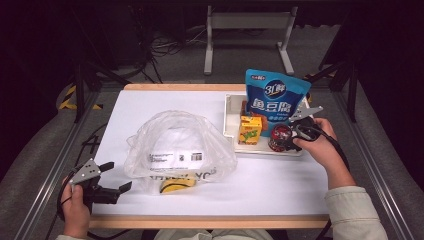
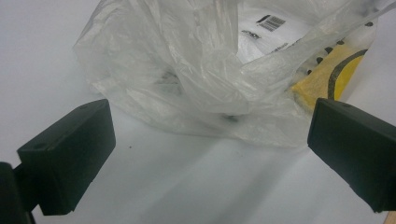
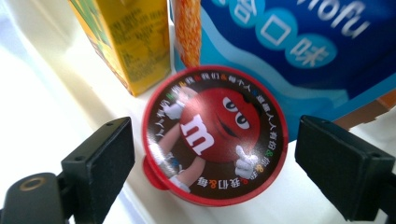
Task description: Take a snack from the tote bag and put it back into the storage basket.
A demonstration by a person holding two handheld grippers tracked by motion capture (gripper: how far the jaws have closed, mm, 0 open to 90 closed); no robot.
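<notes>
Right now my right gripper (image 3: 212, 154) hangs over the round M&M's tub (image 3: 215, 135), its jaws spread wide to either side of the red lid, pads clear of it, nothing gripped. I see the tub standing in the white tray (image 1: 230, 117) at the table's right, just beside the yellow juice carton (image 3: 126, 42) and in front of the blue tofu snack pouch (image 3: 299, 51). Well apart, at the table's near left, my left gripper (image 2: 210, 158) is also wide open and empty, facing the crumpled clear plastic bag (image 2: 187, 70), where a yellow packet (image 2: 327, 79) shows through.
</notes>
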